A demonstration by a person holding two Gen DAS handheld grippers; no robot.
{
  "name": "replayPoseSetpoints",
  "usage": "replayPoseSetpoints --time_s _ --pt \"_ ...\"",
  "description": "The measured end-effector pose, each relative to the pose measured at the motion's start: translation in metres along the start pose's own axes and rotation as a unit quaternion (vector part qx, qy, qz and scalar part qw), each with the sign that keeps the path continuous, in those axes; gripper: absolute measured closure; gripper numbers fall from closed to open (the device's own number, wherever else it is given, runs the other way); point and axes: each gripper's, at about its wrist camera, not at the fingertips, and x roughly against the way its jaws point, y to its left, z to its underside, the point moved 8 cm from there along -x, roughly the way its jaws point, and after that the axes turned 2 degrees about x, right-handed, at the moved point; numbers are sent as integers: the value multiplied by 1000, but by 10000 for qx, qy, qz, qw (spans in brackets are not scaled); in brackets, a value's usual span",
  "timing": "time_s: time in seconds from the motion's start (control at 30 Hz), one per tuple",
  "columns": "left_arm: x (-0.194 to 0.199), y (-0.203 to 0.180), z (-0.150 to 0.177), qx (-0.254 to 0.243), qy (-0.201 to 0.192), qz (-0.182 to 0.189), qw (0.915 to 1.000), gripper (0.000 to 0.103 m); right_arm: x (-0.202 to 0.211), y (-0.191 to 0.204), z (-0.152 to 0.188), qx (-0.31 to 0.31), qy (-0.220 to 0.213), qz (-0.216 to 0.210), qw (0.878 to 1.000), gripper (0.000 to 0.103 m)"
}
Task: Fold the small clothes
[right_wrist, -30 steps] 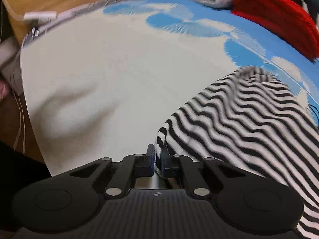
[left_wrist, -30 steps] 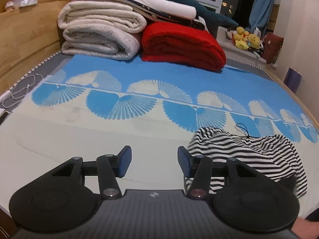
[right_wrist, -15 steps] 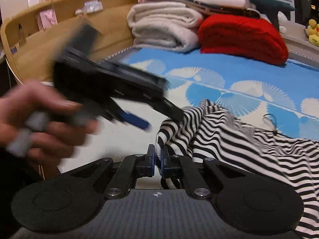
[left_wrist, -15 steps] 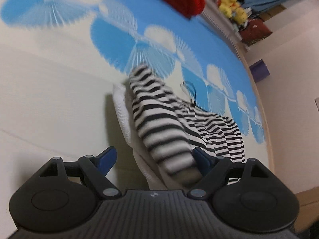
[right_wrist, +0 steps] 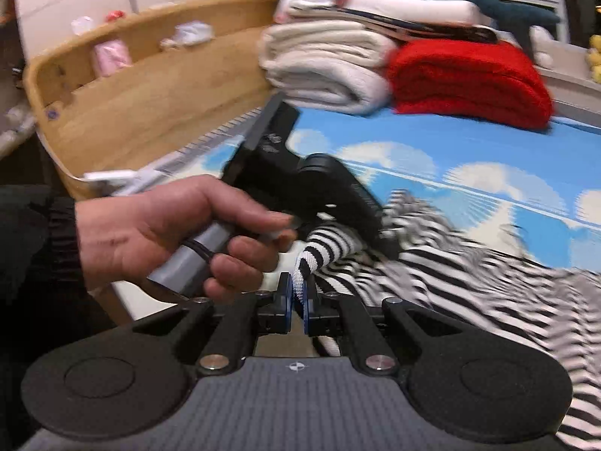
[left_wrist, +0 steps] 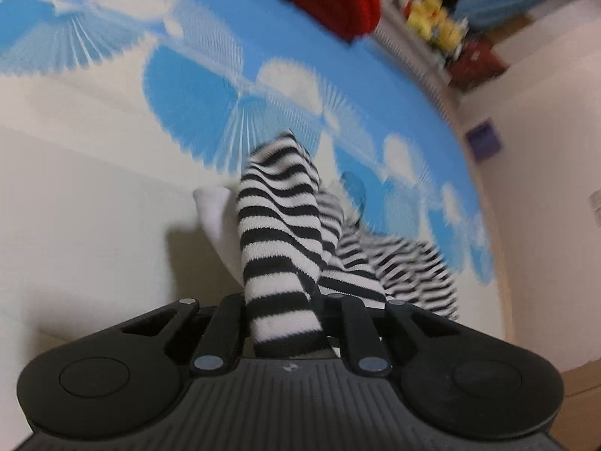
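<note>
A black-and-white striped garment (left_wrist: 278,225) lies bunched on the bed's blue-and-cream cover (left_wrist: 75,225). My left gripper (left_wrist: 283,300) is shut on a thick fold of it; the fabric hides the fingertips. In the right wrist view the garment (right_wrist: 469,274) spreads to the right. My right gripper (right_wrist: 296,300) is shut on its white-edged hem. The left gripper (right_wrist: 319,195), held in a hand (right_wrist: 157,233), sits just ahead and clamps the same cloth a little farther in.
Folded white blankets (right_wrist: 323,64) and a red blanket (right_wrist: 469,79) are stacked at the head of the bed. A wooden bed frame (right_wrist: 150,97) runs along the left. Yellow plush toys (left_wrist: 435,26) sit past the far bed edge.
My left gripper swung from open above the bed to the garment and closed on a fold. My right gripper has stayed shut on the hem and lifted it.
</note>
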Motion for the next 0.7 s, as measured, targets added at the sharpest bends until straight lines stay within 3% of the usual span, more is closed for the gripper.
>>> replayPoseSetpoints --time_s 0.07,0.13,0.27,0.37,0.47,0.57,0.63,0.7 --pt "29 6 -9 -42 -376 -45 9993 89 -5 17 -12 -16 -230 -326 9992 98" --pt "47 15 -14 -212 -627 -351 9972 89 -9 23 -20 -169 -382 -523 9978 98" --pt "41 35 -10 -83 -385 -969 9945 89 -13 8 -16 -478 -197 -378 9979 98" --pt "31 15 -12 -194 -379 -989 9942 89 -1 -18 -9 -796 -127 -61 9967 98" --pt "20 -32 -13 -419 -505 -652 9957 89 30 -47 -8 -1119 -383 205 9928 98" --pt "3 -94 -5 -680 -601 -89 9958 85 77 -86 -4 -1518 -804 576 9835 98" --pt "-4 -140 3 -953 -697 410 9922 68 115 -116 4 -1843 -1118 930 9720 99" --pt "0 -185 14 -1214 -810 1106 9831 34 154 -150 18 -2158 -1306 1474 9564 99"
